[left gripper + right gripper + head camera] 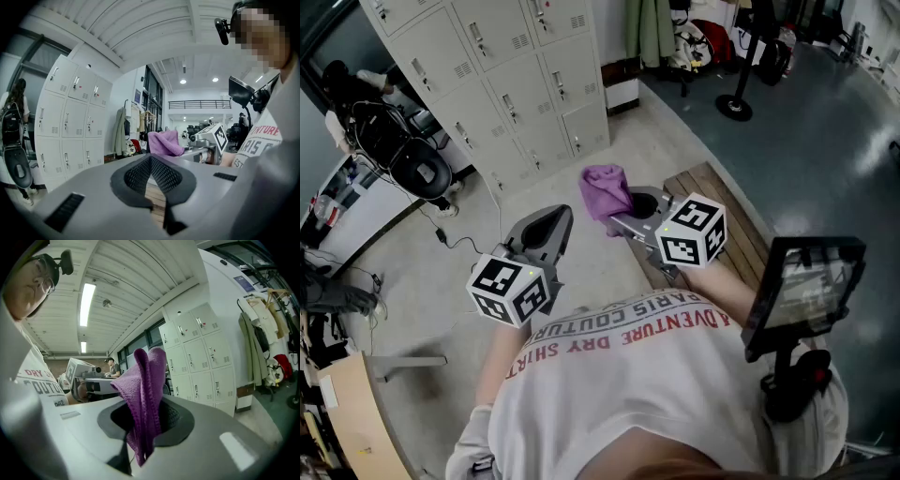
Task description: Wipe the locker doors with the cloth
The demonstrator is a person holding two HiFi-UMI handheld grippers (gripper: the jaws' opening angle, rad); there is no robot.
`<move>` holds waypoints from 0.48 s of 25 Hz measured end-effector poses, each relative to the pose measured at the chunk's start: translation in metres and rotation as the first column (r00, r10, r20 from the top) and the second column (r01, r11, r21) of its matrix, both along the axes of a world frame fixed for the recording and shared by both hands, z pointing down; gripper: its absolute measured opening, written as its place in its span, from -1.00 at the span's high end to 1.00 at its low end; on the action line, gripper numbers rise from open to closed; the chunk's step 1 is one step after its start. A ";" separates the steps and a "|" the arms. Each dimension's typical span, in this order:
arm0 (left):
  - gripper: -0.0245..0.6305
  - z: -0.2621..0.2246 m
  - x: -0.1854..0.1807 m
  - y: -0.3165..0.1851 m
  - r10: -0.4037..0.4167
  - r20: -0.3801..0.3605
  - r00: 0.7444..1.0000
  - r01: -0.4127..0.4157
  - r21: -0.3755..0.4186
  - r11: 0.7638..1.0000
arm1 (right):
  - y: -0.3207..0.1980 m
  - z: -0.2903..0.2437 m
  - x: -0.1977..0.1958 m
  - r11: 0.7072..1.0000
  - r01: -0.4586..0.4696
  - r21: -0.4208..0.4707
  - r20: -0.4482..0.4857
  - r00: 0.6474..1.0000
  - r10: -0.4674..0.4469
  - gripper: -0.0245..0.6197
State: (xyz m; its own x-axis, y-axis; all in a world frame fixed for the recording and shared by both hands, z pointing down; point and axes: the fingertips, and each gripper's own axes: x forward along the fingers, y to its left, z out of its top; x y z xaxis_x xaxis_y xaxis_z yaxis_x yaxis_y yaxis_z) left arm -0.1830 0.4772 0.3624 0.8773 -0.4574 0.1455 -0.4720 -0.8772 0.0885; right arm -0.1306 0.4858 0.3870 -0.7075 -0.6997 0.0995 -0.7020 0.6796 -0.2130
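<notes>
A person in a white printed T-shirt [628,375] faces a bank of grey lockers [506,84], a gripper in each hand. The right gripper [143,425] has its fingers [176,420] clamped on a folded purple cloth [147,376], which stands up out of them with a short tail hanging below. The left gripper [152,171] is empty, its dark ribbed fingers [136,176] pressed together. In the head view both grippers are held out side by side in front of the chest, the cloth bunched at the right fingers' tips. The lockers, doors shut, stand ahead of both pairs of fingers, well apart from the cloth. A wooden bench [741,225] lies on the floor below the right fingers.
</notes>
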 end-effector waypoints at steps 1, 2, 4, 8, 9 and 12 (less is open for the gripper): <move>0.92 0.001 0.001 0.000 0.002 0.002 1.000 -0.002 -0.001 1.000 | -0.001 0.001 0.000 1.000 0.001 -0.002 0.002 1.000 -0.001 0.68; 0.92 0.002 0.002 -0.001 0.004 0.003 1.000 -0.004 -0.002 1.000 | -0.001 0.002 0.001 1.000 0.003 -0.004 0.003 1.000 -0.003 0.68; 0.92 0.003 0.003 -0.001 0.006 0.003 1.000 -0.006 -0.003 1.000 | -0.002 0.003 0.001 1.000 0.007 -0.007 0.005 1.000 -0.007 0.68; 0.92 0.004 0.005 -0.001 0.007 0.001 1.000 -0.007 -0.006 1.000 | -0.002 0.005 0.001 1.000 0.005 -0.010 0.003 1.000 -0.005 0.68; 0.92 0.004 0.005 -0.002 0.008 0.002 1.000 -0.008 -0.007 1.000 | -0.003 0.005 0.002 1.000 0.003 -0.011 0.003 1.000 -0.003 0.68; 0.92 0.005 0.006 -0.003 0.014 0.002 1.000 -0.014 -0.007 1.000 | -0.004 0.006 0.003 1.000 -0.003 -0.015 0.008 1.000 0.003 0.68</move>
